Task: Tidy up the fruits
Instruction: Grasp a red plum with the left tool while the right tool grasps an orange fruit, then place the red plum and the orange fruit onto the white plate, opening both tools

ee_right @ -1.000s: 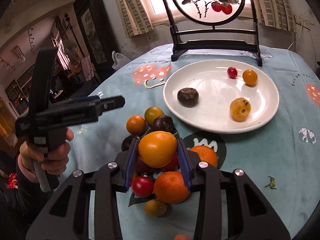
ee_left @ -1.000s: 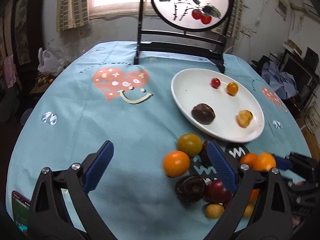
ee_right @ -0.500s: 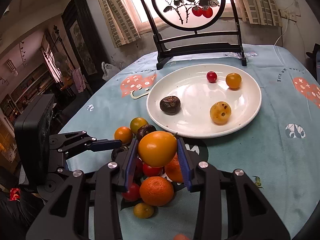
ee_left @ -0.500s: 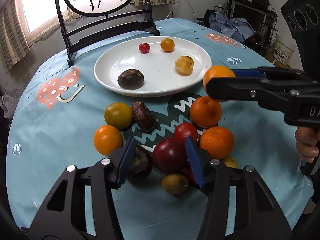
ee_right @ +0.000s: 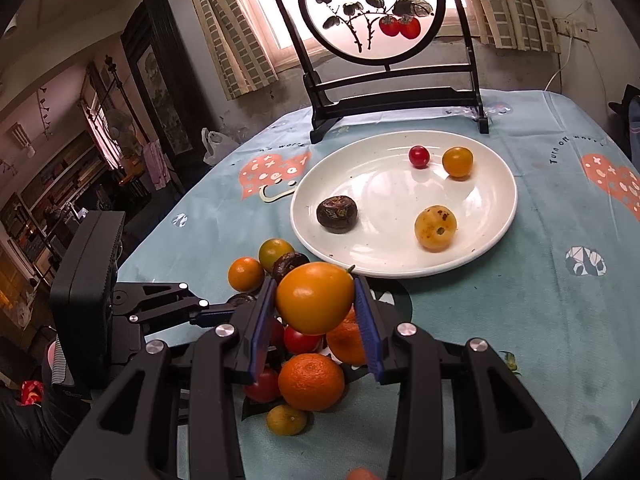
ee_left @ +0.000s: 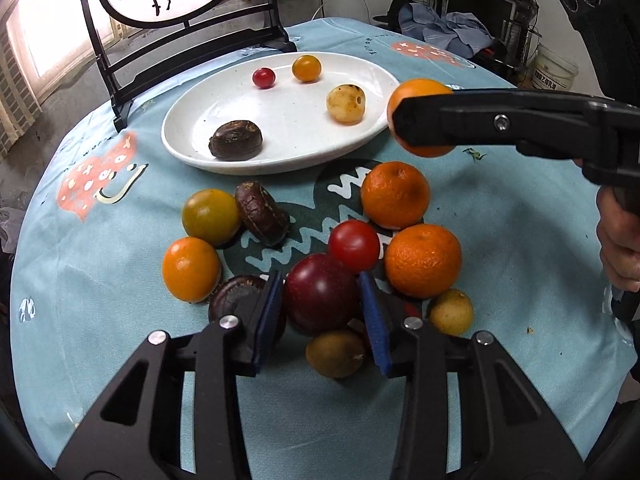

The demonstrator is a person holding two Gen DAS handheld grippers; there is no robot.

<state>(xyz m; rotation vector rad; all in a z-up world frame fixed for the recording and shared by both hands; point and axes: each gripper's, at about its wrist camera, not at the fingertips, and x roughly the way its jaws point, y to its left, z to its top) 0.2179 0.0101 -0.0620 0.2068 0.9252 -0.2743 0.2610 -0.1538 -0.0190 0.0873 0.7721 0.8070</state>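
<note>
Crowding the tablecloth [ee_left: 100, 240] near its front edge, loose fruit hems in the dark red plum [ee_left: 320, 298] pinched by the left gripper [ee_left: 322, 316], while the right gripper [ee_right: 316, 322] clamps an orange fruit [ee_right: 314, 298] aloft beside the white plate [ee_right: 360, 184].

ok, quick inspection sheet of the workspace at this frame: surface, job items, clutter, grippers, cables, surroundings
Surface: round table under a blue printed tablecloth.
Job's things: white plate holds four fruits: cherry tomato, small orange tomato, spotted yellow fruit, dark wrinkled fruit. Loose fruit pile lies on the cloth before the plate.
Clutter: painted round screen on black stand behind the plate.
Grippers: left gripper straddles a dark red fruit, contact unclear; right gripper shut on an orange fruit, lifted.
Cables: white cord on wall.
Surroundings: curtained window, dark cabinet, shelves.
</note>
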